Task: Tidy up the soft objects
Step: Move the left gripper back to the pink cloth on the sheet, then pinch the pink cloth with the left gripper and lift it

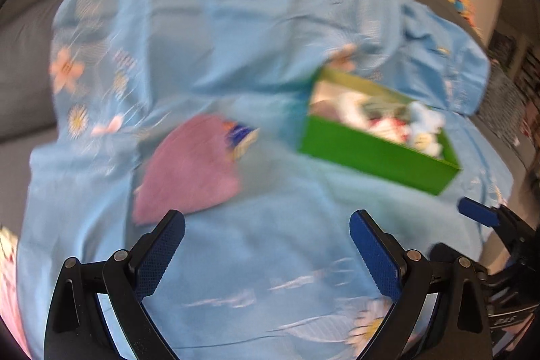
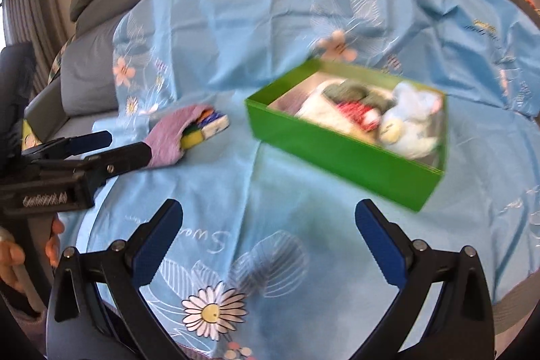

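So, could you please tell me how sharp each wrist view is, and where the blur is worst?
Left wrist view: heavy motion blur smears the green box, pink cloth and blue sheet; only the left gripper is crisp. Right wrist view: milder blur, box contents readable, right gripper sharp, fisheye bending at edges.

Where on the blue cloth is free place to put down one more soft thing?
The cloth is bare between the pink towel and the green box, and in front of both. The box looks crowded with soft toys.
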Demonstrator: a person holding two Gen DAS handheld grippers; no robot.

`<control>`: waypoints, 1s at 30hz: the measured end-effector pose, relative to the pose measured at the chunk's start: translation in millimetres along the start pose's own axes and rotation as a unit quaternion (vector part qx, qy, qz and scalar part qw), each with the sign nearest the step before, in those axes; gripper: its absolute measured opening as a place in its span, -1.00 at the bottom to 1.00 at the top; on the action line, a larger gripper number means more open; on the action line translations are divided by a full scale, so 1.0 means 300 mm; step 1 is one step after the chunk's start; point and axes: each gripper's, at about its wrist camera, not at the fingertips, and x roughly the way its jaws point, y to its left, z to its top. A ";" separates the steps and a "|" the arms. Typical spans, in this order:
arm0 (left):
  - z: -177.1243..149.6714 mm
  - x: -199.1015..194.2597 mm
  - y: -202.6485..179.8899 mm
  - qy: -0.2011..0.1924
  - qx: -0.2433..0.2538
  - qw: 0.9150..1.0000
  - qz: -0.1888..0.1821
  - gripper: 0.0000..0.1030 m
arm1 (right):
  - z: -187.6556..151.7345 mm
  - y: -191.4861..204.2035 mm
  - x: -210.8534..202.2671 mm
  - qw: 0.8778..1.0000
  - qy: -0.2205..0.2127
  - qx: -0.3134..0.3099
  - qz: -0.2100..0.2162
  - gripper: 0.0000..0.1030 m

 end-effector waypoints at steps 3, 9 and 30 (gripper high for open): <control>-0.027 0.027 0.113 0.008 -0.028 1.000 0.011 0.91 | -0.019 0.043 0.063 1.000 0.016 -0.012 0.019 0.98; -0.026 0.115 0.265 0.025 -0.067 0.997 0.021 0.91 | -0.024 0.146 0.180 0.997 0.036 -0.044 0.056 0.98; 0.012 0.283 0.324 0.047 -0.096 0.990 -0.094 -0.64 | 0.025 0.168 0.344 0.995 0.065 -0.020 0.073 0.98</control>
